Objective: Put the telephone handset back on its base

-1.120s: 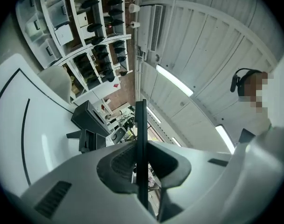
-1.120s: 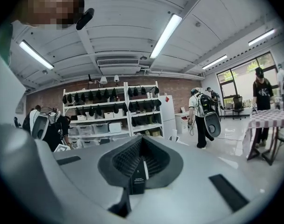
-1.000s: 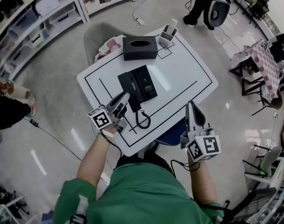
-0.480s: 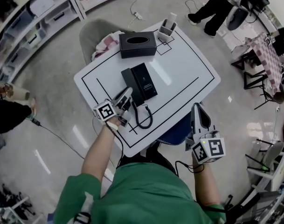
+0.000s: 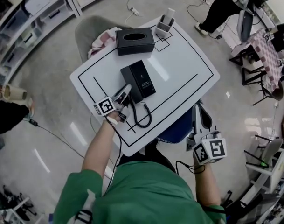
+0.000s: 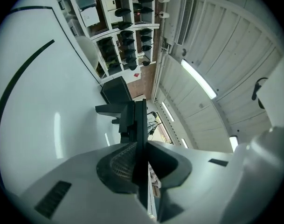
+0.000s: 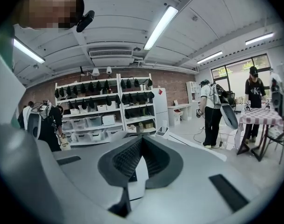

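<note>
The black telephone base (image 5: 142,80) sits mid-table on the white table (image 5: 183,73). Its handset (image 5: 128,78) lies as a long black piece along the base's left side; I cannot tell whether it sits in the cradle. The black coiled cord (image 5: 142,118) loops from the phone toward the near edge. My left gripper (image 5: 126,91) is shut and empty, tips at the phone's near left corner. In the left gripper view the phone (image 6: 121,115) stands just beyond the shut left gripper (image 6: 141,143). My right gripper (image 5: 198,107) hangs off the table's near right edge and looks shut, with nothing in the right gripper (image 7: 141,140).
A black tissue box (image 5: 135,41) and a white holder (image 5: 165,28) stand at the table's far side. A blue chair seat (image 5: 176,127) shows under the near edge. Shelves (image 5: 34,13) line the far left, and a person (image 5: 218,6) stands at the far right.
My left gripper has come down and forward from the near left edge to the phone's near left corner. The right gripper has barely moved.
</note>
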`<act>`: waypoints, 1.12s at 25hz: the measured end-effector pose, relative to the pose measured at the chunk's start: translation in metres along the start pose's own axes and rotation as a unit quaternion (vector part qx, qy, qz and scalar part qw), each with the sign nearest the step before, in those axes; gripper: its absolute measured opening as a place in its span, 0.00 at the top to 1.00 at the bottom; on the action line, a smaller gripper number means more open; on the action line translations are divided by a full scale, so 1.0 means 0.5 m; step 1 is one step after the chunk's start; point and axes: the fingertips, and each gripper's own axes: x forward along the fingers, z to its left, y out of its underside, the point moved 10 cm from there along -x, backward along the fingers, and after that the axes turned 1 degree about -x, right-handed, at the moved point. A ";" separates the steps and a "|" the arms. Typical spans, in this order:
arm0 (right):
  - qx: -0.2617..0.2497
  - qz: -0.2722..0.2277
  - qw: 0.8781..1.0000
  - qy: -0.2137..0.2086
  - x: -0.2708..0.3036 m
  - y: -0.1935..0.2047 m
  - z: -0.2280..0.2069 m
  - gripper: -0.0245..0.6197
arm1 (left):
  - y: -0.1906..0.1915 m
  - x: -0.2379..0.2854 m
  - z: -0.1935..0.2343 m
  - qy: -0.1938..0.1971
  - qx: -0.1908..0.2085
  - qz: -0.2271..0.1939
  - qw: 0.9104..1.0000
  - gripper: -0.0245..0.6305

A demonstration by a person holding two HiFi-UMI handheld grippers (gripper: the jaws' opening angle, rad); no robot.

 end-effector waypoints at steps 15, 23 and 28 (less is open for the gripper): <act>0.003 -0.012 1.000 -0.014 -0.004 -0.009 -0.001 0.93 | -0.012 0.021 0.000 -0.101 -0.006 0.028 0.994 0.73; 0.004 -0.023 1.000 -0.020 -0.011 -0.022 -0.006 0.93 | -0.028 0.003 -0.041 -0.149 0.043 0.053 0.986 0.64; 0.004 -0.044 0.999 -0.026 -0.014 -0.042 -0.008 0.93 | -0.058 -0.042 -0.116 -0.158 0.092 0.021 0.983 0.64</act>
